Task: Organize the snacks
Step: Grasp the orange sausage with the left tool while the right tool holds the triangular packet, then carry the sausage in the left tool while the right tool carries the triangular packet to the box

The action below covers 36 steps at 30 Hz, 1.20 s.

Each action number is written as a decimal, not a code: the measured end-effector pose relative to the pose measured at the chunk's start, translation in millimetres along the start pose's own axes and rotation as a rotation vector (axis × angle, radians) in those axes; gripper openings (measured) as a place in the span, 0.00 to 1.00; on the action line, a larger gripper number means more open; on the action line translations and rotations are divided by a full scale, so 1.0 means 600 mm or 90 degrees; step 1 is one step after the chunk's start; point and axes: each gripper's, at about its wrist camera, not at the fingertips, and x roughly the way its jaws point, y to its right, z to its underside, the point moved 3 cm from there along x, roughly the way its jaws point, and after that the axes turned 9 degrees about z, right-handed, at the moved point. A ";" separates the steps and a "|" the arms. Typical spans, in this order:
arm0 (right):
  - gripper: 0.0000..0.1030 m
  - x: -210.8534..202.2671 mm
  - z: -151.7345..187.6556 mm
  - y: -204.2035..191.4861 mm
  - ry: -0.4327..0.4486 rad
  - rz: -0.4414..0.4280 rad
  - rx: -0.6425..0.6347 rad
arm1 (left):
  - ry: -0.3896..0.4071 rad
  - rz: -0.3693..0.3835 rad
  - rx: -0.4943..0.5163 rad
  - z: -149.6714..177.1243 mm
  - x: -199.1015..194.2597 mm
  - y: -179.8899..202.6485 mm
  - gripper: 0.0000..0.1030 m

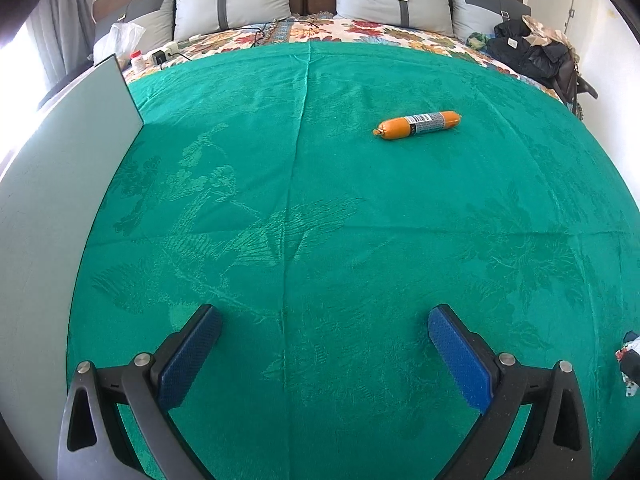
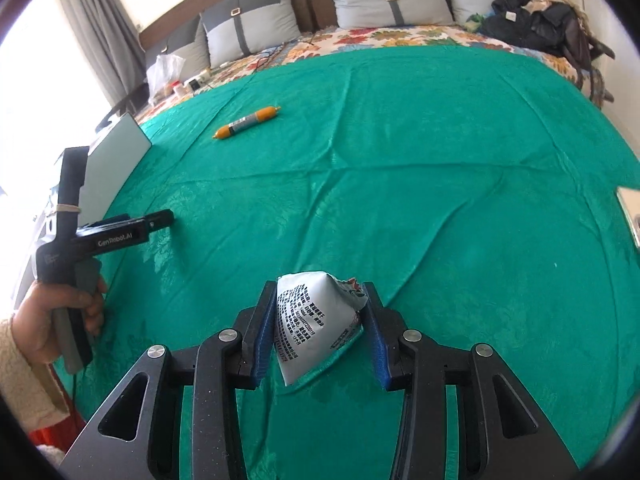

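Left wrist view: left gripper (image 1: 324, 322) w/ jaws spread wide, nothing between them, above green cloth (image 1: 320, 220). Orange sausage stick (image 1: 418, 125) lies on its side at approx. 1 o'clock, well apart from fingers. Pale panel (image 1: 64, 184) stands at 9–10 o'clock.

Right wrist view: right gripper (image 2: 320, 304) w/ jaws clamped on white snack packet (image 2: 316, 320), printed side facing camera. Sausage stick (image 2: 248, 122) at 11 o'clock; left gripper (image 2: 160, 217), held in left hand (image 2: 66, 312), at 9 o'clock beside pale panel (image 2: 114, 160).

Green-covered bed (image 1: 320, 220), orange sausage (image 1: 418, 125), grey board (image 1: 60, 184)
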 end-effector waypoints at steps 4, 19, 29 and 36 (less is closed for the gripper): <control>0.41 0.008 -0.025 -0.008 0.024 -0.011 -0.028 | -0.035 0.045 0.084 -0.084 0.004 0.025 0.86; 0.42 0.030 -0.022 -0.044 0.008 -0.071 -0.069 | -0.106 0.088 0.287 -0.263 0.104 0.113 0.78; 0.42 0.032 -0.023 -0.045 0.008 -0.070 -0.070 | -0.118 0.113 0.261 -0.222 0.116 0.104 0.15; 0.42 0.028 -0.028 -0.038 0.020 -0.067 -0.055 | -0.065 0.093 0.145 -0.127 0.041 0.062 0.15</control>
